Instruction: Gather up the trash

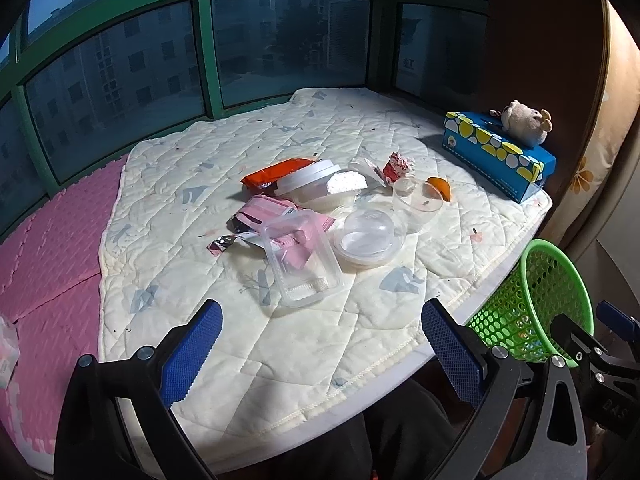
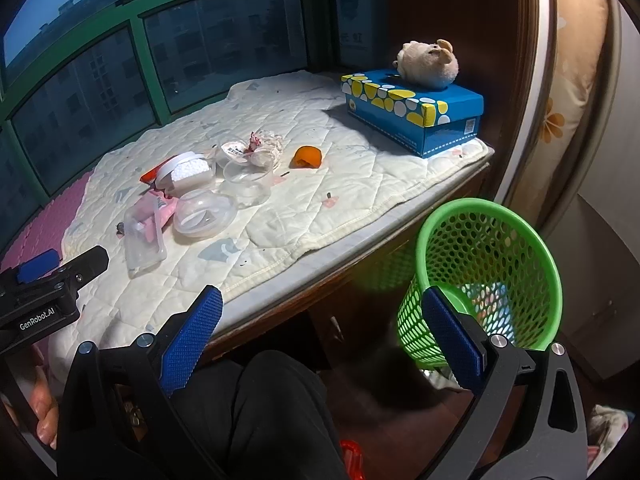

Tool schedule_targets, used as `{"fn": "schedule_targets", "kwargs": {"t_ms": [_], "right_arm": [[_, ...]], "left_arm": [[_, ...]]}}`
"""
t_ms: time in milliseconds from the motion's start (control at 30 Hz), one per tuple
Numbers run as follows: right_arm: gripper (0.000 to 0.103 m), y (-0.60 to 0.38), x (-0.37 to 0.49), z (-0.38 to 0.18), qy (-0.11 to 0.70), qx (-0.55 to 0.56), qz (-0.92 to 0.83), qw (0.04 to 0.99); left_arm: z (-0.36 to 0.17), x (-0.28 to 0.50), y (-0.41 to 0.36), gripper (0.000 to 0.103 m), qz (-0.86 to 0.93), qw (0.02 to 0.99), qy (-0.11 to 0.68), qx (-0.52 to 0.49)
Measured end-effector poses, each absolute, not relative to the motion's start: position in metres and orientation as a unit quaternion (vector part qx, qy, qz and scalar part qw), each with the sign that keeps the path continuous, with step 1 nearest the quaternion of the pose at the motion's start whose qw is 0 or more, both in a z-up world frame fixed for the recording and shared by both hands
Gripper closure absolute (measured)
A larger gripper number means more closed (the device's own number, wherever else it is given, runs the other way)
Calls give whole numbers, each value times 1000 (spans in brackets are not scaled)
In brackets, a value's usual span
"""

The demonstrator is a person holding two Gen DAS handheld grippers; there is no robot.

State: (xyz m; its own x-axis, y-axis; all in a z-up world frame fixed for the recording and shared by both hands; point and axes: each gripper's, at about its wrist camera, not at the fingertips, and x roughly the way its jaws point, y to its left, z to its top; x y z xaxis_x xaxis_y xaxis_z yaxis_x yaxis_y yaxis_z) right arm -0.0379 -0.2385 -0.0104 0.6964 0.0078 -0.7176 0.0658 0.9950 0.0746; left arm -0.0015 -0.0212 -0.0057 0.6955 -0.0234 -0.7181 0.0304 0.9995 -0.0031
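A heap of trash lies mid-quilt: a clear rectangular tray (image 1: 302, 258) (image 2: 144, 236), a domed clear lid (image 1: 368, 238) (image 2: 205, 218), a clear cup (image 1: 418, 204) (image 2: 249, 184), pink wrappers (image 1: 276, 212), an orange packet (image 1: 276, 176), a white foam-filled tub (image 1: 320, 188) (image 2: 188, 172), a crumpled red-white wrapper (image 1: 398, 166) (image 2: 266, 144) and an orange peel (image 1: 440, 188) (image 2: 307, 157). A green mesh bin (image 1: 534, 306) (image 2: 480, 276) stands beyond the quilt's right edge. My left gripper (image 1: 322, 354) hovers open short of the tray. My right gripper (image 2: 322, 344) is open, empty, beside the bin.
A blue tissue box (image 1: 498, 156) (image 2: 416, 114) with a plush toy (image 1: 524, 120) (image 2: 430, 64) on it sits at the quilt's (image 1: 240, 320) far right corner. Pink foam mats (image 1: 52, 240) lie left. Green-framed windows (image 1: 204, 52) close off the back. A person's dark-trousered legs (image 2: 260, 412) are below.
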Motion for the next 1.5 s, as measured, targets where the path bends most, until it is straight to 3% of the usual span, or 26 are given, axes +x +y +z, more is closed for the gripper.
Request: {"fn": "schedule_targets", "kwargs": {"t_ms": [1500], "right_arm": [[5,-239,-35,-15,397,50,-17,916]], "left_arm": [[-12,1,-27,6,-18,917,399,2]]}}
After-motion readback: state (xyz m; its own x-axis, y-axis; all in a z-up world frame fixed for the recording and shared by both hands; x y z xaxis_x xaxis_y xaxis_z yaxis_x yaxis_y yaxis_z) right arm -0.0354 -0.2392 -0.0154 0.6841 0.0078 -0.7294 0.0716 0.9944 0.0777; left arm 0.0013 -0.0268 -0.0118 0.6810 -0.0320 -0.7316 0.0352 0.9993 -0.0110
